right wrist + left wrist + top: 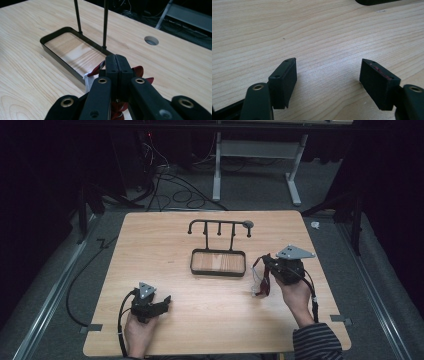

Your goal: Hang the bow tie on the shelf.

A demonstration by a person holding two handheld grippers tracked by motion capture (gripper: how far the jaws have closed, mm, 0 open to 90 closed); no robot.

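Red strap with a pale clear part, pinched in the right gripper; exact kind of item too small to tell. Hangs above the table, right of centre, just beside the right end of the black tray. In the right gripper view, jaws pressed flat together, red loops poking out either side, a white scrap at the left near the tray's near corner.

Right hand behind the gripper, striped sleeve at the bottom edge. Cable trailing down the wrist.

Black tray sits at mid-table, wood showing through its base. Two thin uprights rising from its far long side, carrying a crossbar with short hanging pegs. Round grey hole in the tabletop past the rack.

Left gripper well apart, low at the front left of the table, held in the left hand. Jaws spread wide, bare wood grain between them, nothing gripped. Pads close over the tabletop.

Beyond the table: grey floor, loose cables, white frame legs.
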